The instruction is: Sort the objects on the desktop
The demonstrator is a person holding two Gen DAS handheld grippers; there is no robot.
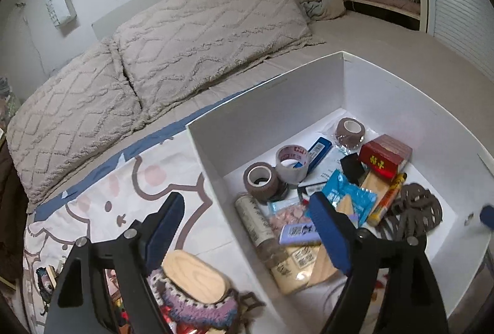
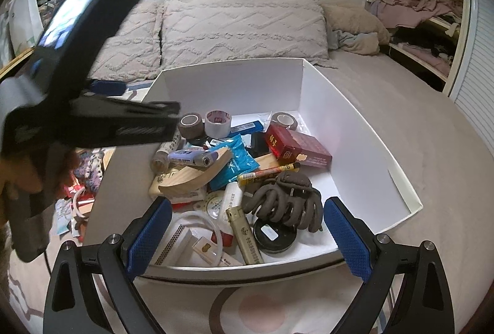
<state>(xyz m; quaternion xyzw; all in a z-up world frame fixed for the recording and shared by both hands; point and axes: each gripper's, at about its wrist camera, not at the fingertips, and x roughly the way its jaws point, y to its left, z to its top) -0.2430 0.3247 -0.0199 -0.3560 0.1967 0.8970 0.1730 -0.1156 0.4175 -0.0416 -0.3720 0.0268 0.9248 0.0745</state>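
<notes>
Both grippers stand wide open and empty: the right gripper (image 2: 247, 238) has its jaws framing the hair claw (image 2: 285, 201) inside the box (image 2: 355, 130), seemingly lined up to pick it; the left gripper (image 1: 247, 232) straddles the box wall, a crochet piece (image 1: 197, 306) below its jaws

Left gripper (image 1: 247, 229), right gripper (image 2: 247, 233): black frames, silver screws, blue textured pads on jaws.

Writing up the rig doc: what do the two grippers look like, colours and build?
Both match: the left gripper and right gripper have black plastic linkage arms with triangular cutouts and silver pivot bolts. Finger pads are blue with a fine dimpled texture. No cables or sleeves visible.
</notes>
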